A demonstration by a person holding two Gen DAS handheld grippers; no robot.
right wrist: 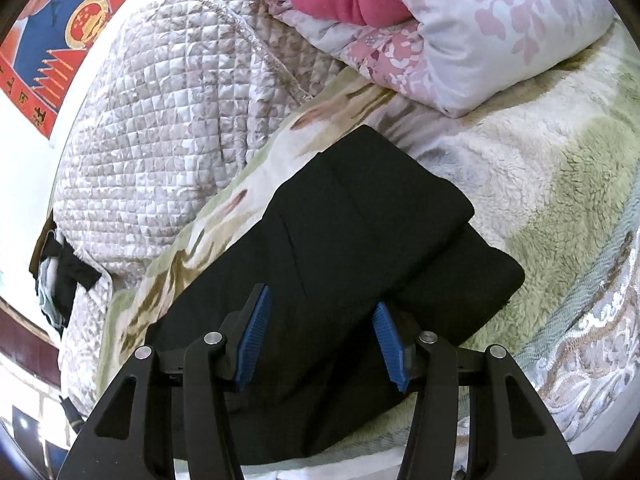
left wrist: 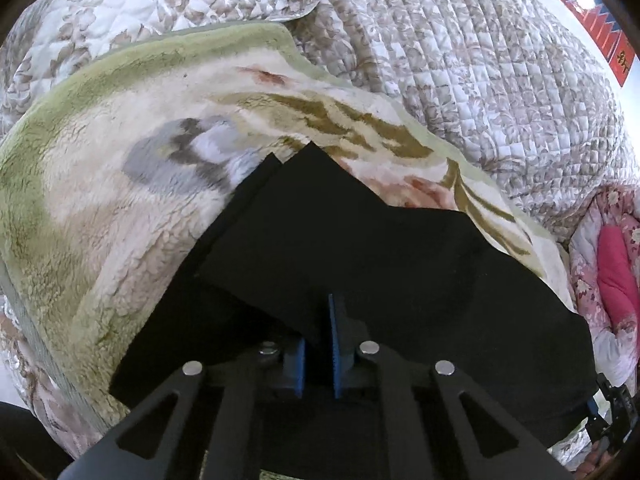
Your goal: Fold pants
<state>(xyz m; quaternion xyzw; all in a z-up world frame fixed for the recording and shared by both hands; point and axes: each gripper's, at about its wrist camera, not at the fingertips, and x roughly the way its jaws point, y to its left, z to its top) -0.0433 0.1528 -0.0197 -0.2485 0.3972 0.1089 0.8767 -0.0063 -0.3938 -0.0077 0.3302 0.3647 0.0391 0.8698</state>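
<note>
Black pants [left wrist: 360, 248] lie on a fluffy floral blanket [left wrist: 120, 184] on a bed. In the left wrist view my left gripper [left wrist: 320, 340] is shut on an edge of the pants, with black cloth pinched between its blue pads, and a layer is lifted and draped over the rest. In the right wrist view the pants [right wrist: 352, 216] lie partly folded, with one layer doubled over another. My right gripper [right wrist: 320, 332] is open just above the pants, its blue pads [right wrist: 252, 344] spread wide and holding nothing.
A quilted beige bedspread [left wrist: 460, 60] covers the bed beyond the blanket. A pink floral duvet with a red lining [right wrist: 400, 12] lies bunched at the far end. A red and blue poster [right wrist: 68, 28] hangs on the wall. Dark clothes [right wrist: 64, 276] lie at the bed's edge.
</note>
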